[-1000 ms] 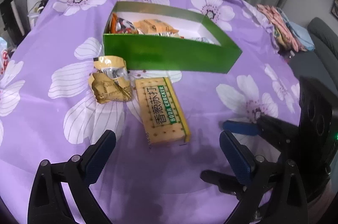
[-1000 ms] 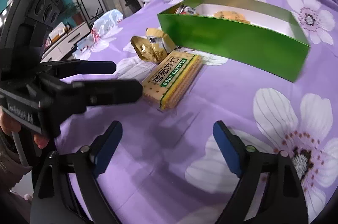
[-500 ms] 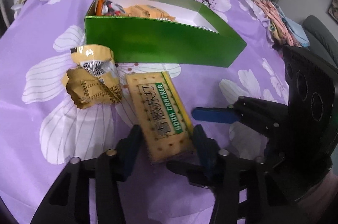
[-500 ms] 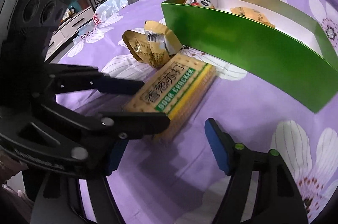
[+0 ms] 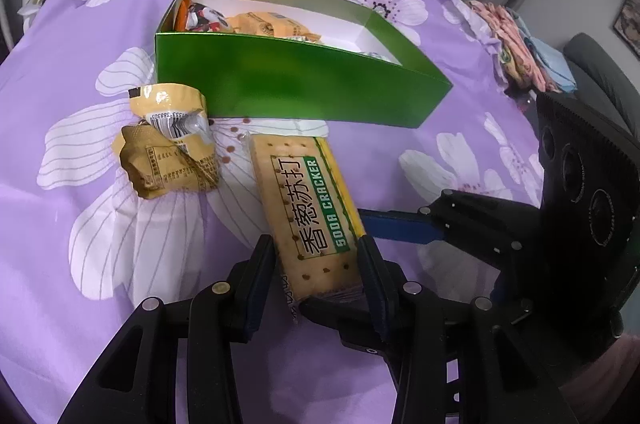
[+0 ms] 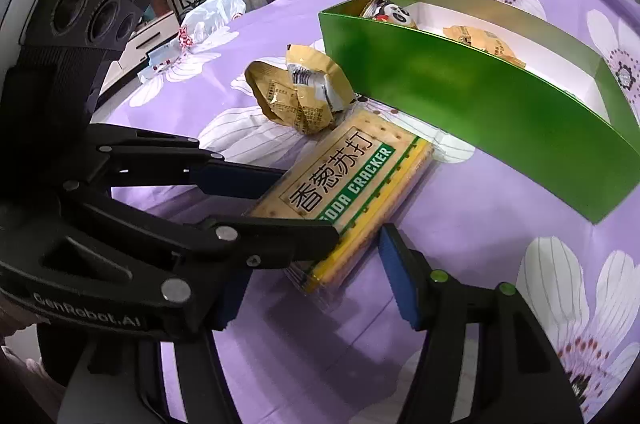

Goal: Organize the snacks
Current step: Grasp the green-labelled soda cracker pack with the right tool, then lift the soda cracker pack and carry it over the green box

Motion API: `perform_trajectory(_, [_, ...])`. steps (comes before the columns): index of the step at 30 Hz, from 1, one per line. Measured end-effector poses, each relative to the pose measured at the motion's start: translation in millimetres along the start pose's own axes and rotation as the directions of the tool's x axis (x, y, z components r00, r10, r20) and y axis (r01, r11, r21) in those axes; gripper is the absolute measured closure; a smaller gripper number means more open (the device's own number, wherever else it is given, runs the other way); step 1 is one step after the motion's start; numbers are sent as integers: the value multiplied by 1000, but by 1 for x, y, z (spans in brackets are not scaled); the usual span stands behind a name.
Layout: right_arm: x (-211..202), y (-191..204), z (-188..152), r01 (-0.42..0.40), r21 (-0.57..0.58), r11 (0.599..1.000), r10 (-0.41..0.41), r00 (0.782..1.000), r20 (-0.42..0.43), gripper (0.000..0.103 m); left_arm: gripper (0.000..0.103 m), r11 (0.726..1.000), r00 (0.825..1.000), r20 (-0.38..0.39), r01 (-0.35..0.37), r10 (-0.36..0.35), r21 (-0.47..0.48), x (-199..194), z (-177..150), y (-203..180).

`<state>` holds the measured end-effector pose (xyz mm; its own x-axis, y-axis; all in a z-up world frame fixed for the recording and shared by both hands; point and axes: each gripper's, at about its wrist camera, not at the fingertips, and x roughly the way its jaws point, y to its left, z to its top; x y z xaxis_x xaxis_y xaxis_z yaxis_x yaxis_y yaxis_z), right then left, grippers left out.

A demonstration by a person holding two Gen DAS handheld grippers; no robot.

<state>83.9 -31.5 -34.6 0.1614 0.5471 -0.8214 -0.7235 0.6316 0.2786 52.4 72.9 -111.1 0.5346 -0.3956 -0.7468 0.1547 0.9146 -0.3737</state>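
A soda cracker pack point(image 5: 308, 200) lies on the purple flowered cloth in front of a green box point(image 5: 288, 84). My left gripper point(image 5: 316, 264) is shut on the pack's near end, one finger on each long side. The right wrist view shows the pack point(image 6: 352, 176) between the left gripper's fingers point(image 6: 280, 244). My right gripper point(image 6: 316, 288) is open and empty, just beside the pack's near end. A crumpled yellow snack bag point(image 5: 168, 140) lies left of the pack. The box holds several snacks, with a panda-print pack point(image 6: 390, 14) among them.
The green box point(image 6: 480, 112) is long, with a white inside. Folded clothes point(image 5: 520, 44) lie at the table's far right edge. A white plastic bag point(image 6: 212, 12) and furniture stand beyond the table's left edge.
My left gripper moved forward from open and clear of the pack and closed on its near end. My right gripper moved in closer beside the pack and stayed open.
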Motion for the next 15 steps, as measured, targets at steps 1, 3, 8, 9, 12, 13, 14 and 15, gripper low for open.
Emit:
perform_trajectory(1, [-3, 1, -1, 4, 1, 1000, -4, 1000, 4, 42, 60, 1000, 1000, 2, 1, -1, 6, -1, 0, -3])
perform_trajectory(3, [-11, 5, -3, 20, -2, 1000, -20, 1000, 15, 42, 60, 1000, 1000, 8, 0, 0, 20, -5, -2, -8])
perform_trajectory(8, [-32, 9, -7, 44, -8, 999, -43, 998, 45, 42, 60, 998, 1000, 21, 6, -8, 68, -17, -1, -28])
perform_trajectory(9, [-37, 8, -8, 45, -4, 999, -45, 998, 53, 42, 60, 997, 1000, 25, 8, -10, 76, -19, 0, -31])
perform_trajectory(12, [-51, 8, -10, 55, 8, 998, -56, 995, 78, 42, 60, 994, 999, 36, 6, -10, 106, -25, 1, -44])
perform_trajectory(13, [-55, 9, -11, 61, 10, 998, -61, 995, 85, 42, 60, 993, 999, 38, 3, -7, 117, -27, 1, -49])
perform_trajectory(14, [-60, 9, -12, 67, 13, 998, -68, 993, 92, 42, 60, 992, 999, 40, 1, -6, 126, -28, 1, -53])
perform_trajectory(15, [-64, 9, -14, 74, 15, 997, -75, 992, 99, 42, 60, 991, 999, 42, -1, -4, 135, -30, 1, -57])
